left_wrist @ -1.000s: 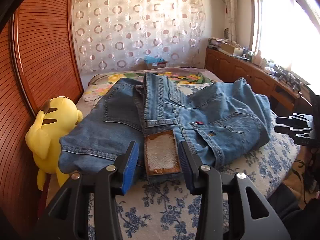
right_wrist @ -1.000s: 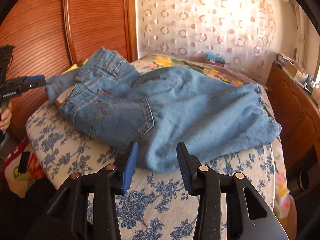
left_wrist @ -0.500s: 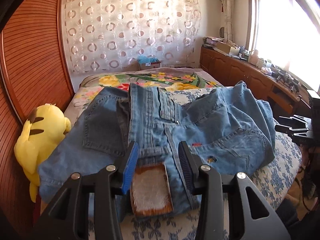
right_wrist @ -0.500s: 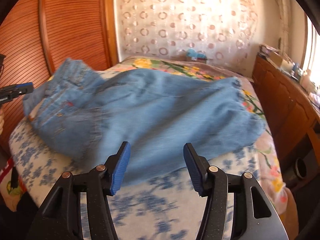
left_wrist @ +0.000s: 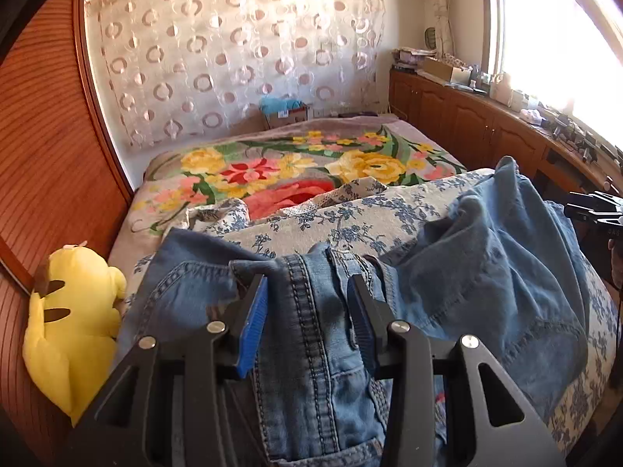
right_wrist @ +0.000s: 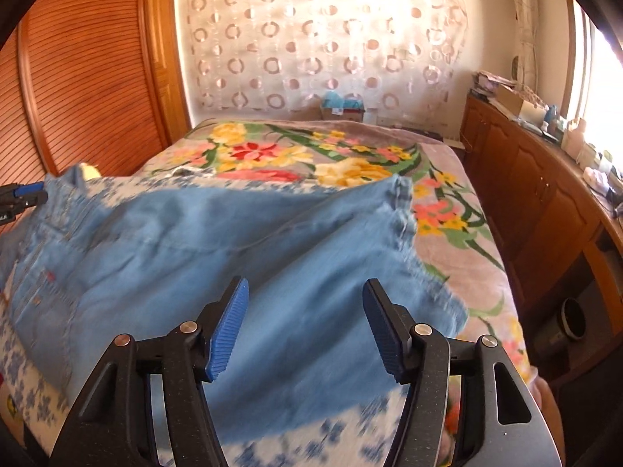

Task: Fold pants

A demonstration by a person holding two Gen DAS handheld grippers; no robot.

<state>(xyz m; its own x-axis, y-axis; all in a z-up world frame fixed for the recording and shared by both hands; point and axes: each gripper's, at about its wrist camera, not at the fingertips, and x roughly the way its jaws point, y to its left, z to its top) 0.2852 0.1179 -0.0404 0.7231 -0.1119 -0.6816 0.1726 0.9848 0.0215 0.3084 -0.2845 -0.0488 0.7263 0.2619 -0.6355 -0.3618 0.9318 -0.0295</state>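
Blue denim pants point(left_wrist: 486, 272) lie crumpled across the near end of the bed, waistband to the left. My left gripper point(left_wrist: 307, 303) is open with the waistband seam point(left_wrist: 307, 334) lying between its blue pads, pads apart from the cloth. In the right wrist view the pants point(right_wrist: 233, 241) spread from left to right, frayed hem point(right_wrist: 405, 218) to the right. My right gripper point(right_wrist: 303, 319) is open and empty, low over the leg cloth. Each gripper shows at the other view's edge: the right point(left_wrist: 592, 210), the left point(right_wrist: 23, 196).
A blue-flowered white sheet point(left_wrist: 350, 218) covers the near bed, a bright flower blanket point(left_wrist: 296, 163) the far part. A yellow plush toy point(left_wrist: 66, 330) sits at the left by the wooden sliding door point(left_wrist: 43, 148). Wooden cabinets point(right_wrist: 537, 194) run along the right.
My left gripper has moved forward over the waistband, so the leather patch has passed out of sight. My right gripper has opened wider and moved right along the leg; the view is blurred.
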